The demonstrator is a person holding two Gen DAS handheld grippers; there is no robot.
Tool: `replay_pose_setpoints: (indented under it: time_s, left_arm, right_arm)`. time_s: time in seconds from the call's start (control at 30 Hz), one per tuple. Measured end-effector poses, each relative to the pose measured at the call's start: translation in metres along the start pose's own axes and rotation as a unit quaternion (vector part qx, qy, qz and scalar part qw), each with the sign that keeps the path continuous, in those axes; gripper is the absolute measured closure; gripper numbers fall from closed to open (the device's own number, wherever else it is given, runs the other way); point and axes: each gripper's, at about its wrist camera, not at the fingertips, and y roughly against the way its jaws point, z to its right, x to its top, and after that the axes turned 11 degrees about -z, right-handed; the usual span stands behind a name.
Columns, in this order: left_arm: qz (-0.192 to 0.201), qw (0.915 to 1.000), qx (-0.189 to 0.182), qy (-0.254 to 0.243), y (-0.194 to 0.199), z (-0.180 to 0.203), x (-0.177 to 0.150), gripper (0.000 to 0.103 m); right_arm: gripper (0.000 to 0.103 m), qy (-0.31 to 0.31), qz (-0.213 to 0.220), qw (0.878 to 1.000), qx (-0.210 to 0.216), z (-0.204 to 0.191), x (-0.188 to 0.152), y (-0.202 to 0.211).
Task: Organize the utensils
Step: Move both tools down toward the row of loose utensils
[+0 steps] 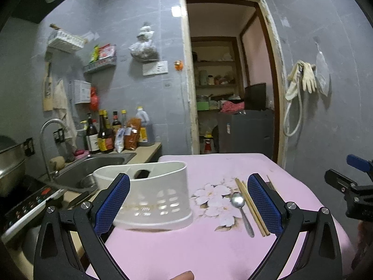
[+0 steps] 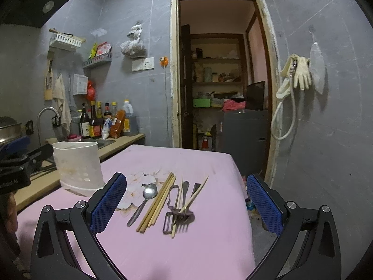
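A white perforated utensil holder (image 1: 153, 196) (image 2: 78, 166) stands on the left side of the pink floral tablecloth (image 1: 209, 245) (image 2: 186, 252). To its right lie a metal spoon (image 1: 240, 206) (image 2: 144, 199), wooden chopsticks (image 1: 250, 206) (image 2: 158, 201), a fork (image 2: 184, 210), a peeler (image 2: 169, 214) and loose thin sticks (image 2: 194, 197). My left gripper (image 1: 188, 203) hovers open above the table, between the holder and the spoon. My right gripper (image 2: 186, 203) hangs open over the utensils with nothing between its fingers. The other gripper shows at each view's edge.
Left of the table a counter holds a steel sink (image 1: 98, 168), a faucet (image 1: 50, 140), sauce bottles (image 1: 109, 133) and an induction cooker (image 1: 28, 200). Behind the table an open doorway (image 2: 221, 81) leads to a storeroom. Rubber gloves (image 2: 300, 74) hang on the right wall.
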Motion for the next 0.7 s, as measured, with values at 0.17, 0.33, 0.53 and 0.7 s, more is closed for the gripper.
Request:
replay_pose_setpoints:
  time_s: [0.17, 0.33, 0.53, 0.7]
  left_arm:
    - [-0.040, 0.9981, -0.032, -0.033, -0.031, 0.019, 0.013, 0.004]
    - [-0.082, 0.9933, -0.061, -0.054, -0.065, 0.039, 0.019, 0.004]
    - [-0.148, 0.9815, -0.087, -0.085, -0.116, 0.058, 0.015, 0.004]
    - [-0.201, 0.9695, -0.104, -0.094, -0.156, 0.059, 0.009, 0.005]
  right_arm:
    - [0.000, -0.010, -0.036, 0.999, 0.021, 0.022, 0.011, -0.026]
    - [0.000, 0.006, -0.074, 0.996, 0.040, 0.037, 0.020, -0.053]
    - [0.010, 0.008, -0.129, 0.989, 0.074, 0.051, 0.029, -0.092]
    - [0.029, -0.002, -0.185, 0.977, 0.103, 0.061, 0.033, -0.130]
